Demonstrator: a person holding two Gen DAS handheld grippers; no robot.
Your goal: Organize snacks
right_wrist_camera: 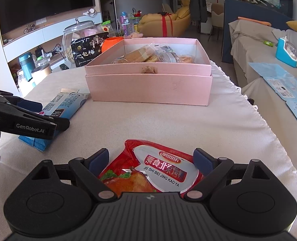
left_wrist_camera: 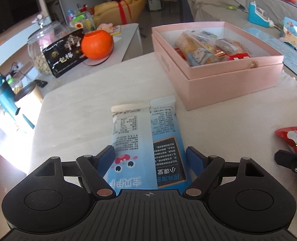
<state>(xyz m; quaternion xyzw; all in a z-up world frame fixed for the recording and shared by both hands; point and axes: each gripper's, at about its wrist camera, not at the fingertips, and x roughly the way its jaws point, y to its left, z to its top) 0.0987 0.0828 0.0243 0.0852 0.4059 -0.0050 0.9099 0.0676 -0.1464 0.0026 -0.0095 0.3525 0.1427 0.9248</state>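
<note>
A pink box (left_wrist_camera: 228,84) (right_wrist_camera: 148,88) stands open on the cloth-covered table and holds several wrapped snacks (left_wrist_camera: 204,48). A light blue snack pack (left_wrist_camera: 146,138) (right_wrist_camera: 64,104) lies between the fingers of my left gripper (left_wrist_camera: 150,152), whose blue pads touch both its sides. A red snack pouch (right_wrist_camera: 158,166) (left_wrist_camera: 295,138) lies between the fingers of my right gripper (right_wrist_camera: 151,156), whose jaws stand wide, with a small gap on the left side. The left gripper also shows in the right wrist view (right_wrist_camera: 28,120).
A black snack bag (left_wrist_camera: 66,56), an orange round object (left_wrist_camera: 97,44) and a glass jar (left_wrist_camera: 42,46) stand on a side table beyond the far left edge. A teal bottle (left_wrist_camera: 5,102) stands left. A couch with blue packaging (right_wrist_camera: 285,86) lies right.
</note>
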